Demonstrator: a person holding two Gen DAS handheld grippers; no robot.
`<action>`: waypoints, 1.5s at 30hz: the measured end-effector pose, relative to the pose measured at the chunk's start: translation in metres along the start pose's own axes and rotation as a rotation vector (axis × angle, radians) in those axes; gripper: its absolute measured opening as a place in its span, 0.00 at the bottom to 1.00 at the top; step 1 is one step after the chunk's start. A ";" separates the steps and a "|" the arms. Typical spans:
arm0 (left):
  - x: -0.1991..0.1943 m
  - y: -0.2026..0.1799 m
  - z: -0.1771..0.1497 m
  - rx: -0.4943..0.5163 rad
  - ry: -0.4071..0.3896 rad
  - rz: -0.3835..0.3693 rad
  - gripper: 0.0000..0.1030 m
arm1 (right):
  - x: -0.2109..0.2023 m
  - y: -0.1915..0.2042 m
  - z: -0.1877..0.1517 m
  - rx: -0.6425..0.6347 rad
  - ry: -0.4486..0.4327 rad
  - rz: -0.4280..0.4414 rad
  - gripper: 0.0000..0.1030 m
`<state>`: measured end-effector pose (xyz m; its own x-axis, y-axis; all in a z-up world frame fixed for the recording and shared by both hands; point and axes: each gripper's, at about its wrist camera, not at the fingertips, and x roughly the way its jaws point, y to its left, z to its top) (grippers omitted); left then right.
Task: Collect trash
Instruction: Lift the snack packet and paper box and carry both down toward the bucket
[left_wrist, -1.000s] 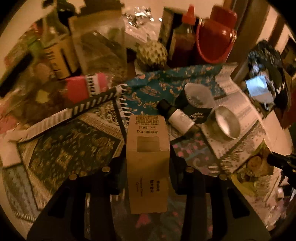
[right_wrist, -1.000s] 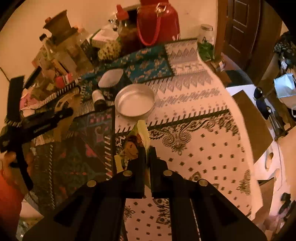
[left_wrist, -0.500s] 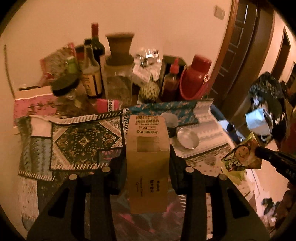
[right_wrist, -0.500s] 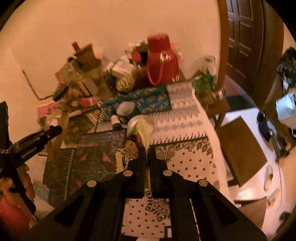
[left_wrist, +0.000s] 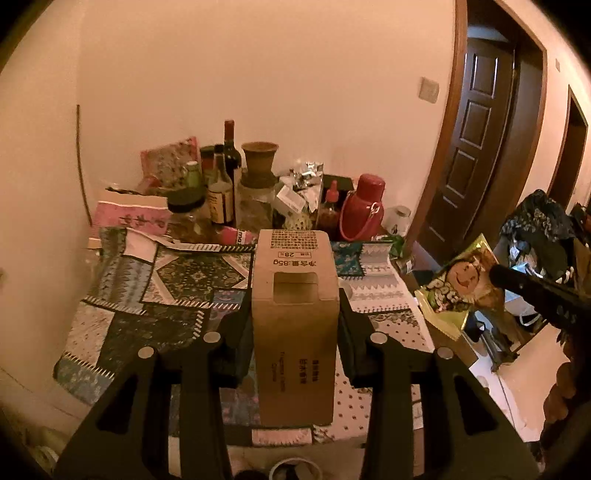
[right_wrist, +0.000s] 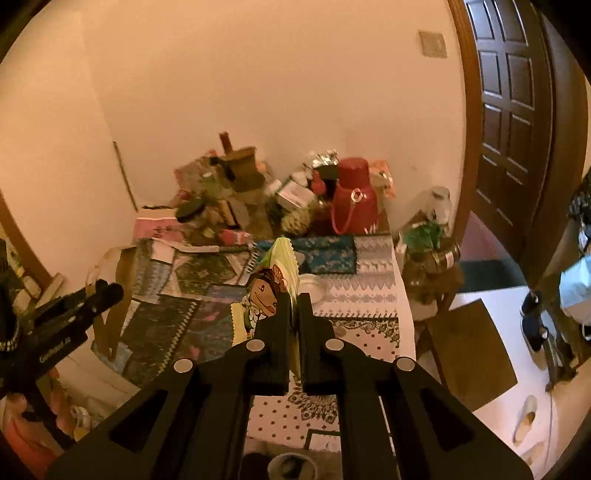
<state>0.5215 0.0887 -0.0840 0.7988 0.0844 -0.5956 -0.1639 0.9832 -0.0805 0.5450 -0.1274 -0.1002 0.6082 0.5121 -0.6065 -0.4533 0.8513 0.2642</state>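
My left gripper (left_wrist: 294, 314) is shut on a tall brown cardboard box (left_wrist: 294, 325) with a cut-out window, held upright high above the patterned table (left_wrist: 155, 295). My right gripper (right_wrist: 293, 310) is shut on a yellow-green snack wrapper (right_wrist: 275, 284) with a cartoon face, pinched flat between the fingers. In the left wrist view that wrapper (left_wrist: 458, 284) hangs at the right, beyond the table edge, from the right gripper's dark fingers (left_wrist: 517, 284). The left gripper's tool (right_wrist: 74, 310) shows at the left of the right wrist view.
Bottles, jars, a red thermos (left_wrist: 362, 210) and packets crowd the table's far side against the wall. A metal bowl (right_wrist: 314, 288) sits mid-table. A dark wooden door (left_wrist: 476, 140) stands at the right, with a cluttered chair (left_wrist: 535, 236) and light floor (right_wrist: 498, 369) below.
Both grippers have risen and pulled back from the table with the box and the wrapper still held; the table now looks small and far, and the wall and door fill the views.
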 end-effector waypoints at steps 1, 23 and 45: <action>-0.008 -0.001 -0.002 0.002 -0.007 0.002 0.37 | -0.006 0.003 -0.001 -0.001 -0.007 0.010 0.04; -0.168 0.059 -0.093 0.074 -0.054 -0.114 0.37 | -0.120 0.122 -0.096 0.039 -0.102 -0.071 0.03; -0.192 0.083 -0.195 0.057 0.141 -0.192 0.37 | -0.121 0.151 -0.190 0.085 0.122 -0.138 0.04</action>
<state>0.2418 0.1227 -0.1324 0.7227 -0.1245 -0.6799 0.0194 0.9869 -0.1600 0.2792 -0.0828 -0.1300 0.5748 0.3768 -0.7264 -0.3114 0.9216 0.2316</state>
